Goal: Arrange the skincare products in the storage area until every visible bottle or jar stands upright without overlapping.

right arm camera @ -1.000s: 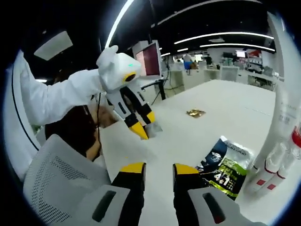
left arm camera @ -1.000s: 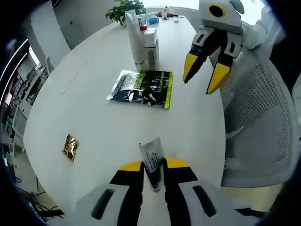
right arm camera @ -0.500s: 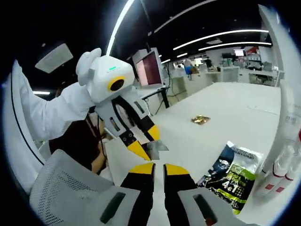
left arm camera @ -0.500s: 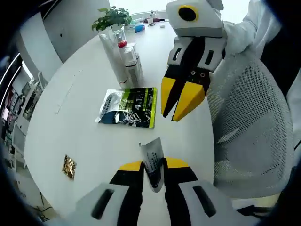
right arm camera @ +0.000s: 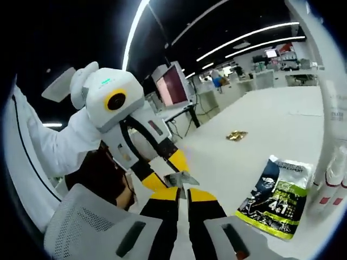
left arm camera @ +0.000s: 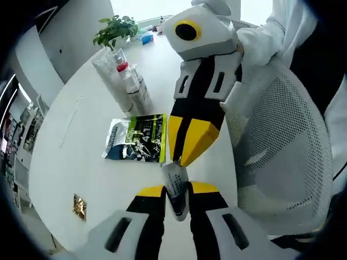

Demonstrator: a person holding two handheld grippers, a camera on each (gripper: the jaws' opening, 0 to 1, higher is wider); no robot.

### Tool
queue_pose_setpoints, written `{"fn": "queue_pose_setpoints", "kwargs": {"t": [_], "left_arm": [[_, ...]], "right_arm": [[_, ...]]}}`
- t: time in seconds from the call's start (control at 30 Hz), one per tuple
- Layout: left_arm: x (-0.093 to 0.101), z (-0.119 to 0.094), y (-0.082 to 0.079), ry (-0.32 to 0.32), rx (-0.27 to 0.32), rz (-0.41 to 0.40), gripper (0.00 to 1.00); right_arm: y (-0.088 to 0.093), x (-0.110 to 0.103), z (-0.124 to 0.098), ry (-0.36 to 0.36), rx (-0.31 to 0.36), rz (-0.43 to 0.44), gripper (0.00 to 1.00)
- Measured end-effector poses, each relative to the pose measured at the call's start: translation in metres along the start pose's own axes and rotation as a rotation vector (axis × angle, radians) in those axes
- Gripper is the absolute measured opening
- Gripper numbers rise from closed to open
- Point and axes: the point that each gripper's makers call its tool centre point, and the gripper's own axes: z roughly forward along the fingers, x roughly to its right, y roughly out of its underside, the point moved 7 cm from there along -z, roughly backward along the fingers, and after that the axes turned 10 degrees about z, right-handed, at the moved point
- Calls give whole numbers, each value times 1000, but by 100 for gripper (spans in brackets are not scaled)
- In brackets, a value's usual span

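Note:
A white squeeze tube (left arm camera: 174, 184) sits between my left gripper's (left arm camera: 176, 194) jaws, which are shut on it, crimped end pointing away. My right gripper (left arm camera: 181, 160) reaches down from above, its yellow tips closed together on that crimped end. In the right gripper view, my right gripper (right arm camera: 182, 194) meets the tube's flat end (right arm camera: 181, 178), with the left gripper (right arm camera: 167, 172) holding it from the far side. Several upright bottles (left arm camera: 127, 86) stand at the back of the white table (left arm camera: 70, 146). They also stand at the right edge as white bottles (right arm camera: 335, 162).
A green and black sachet (left arm camera: 135, 138) lies flat in front of the bottles, also seen as the sachet (right arm camera: 276, 197). A small gold packet (left arm camera: 79, 205) lies to the near left. A potted plant (left arm camera: 114, 30) stands at the back. A white mesh chair (left arm camera: 282, 157) is to the right.
My right gripper has come in to the tube and its jaws have gone from open to shut at the crimped end. The left gripper has kept its hold.

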Motion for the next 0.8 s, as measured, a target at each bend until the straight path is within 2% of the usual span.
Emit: {"fn": "queue_pose_setpoints", "kwargs": {"t": [0.47,0.57,0.6,0.7,0.8], "left_arm": [[5,4,-7,20,-17,76,13],[6,4,-9,23,-7,70,15],[7,4,-10,29,3,66,15],[4,5,-10,2,20,79,18],[3,4,-6,6,43,43,20]], "right_arm": [[3,-5,0,-45,-23,29,4],[4,-5,-1,-42,-34,10,0],[3,-3,-2,-25,-33,-26,0],[2,-3,-2,-14,-25,-29,0],[2,-3,-2,-13,-31,-30,0]]}}
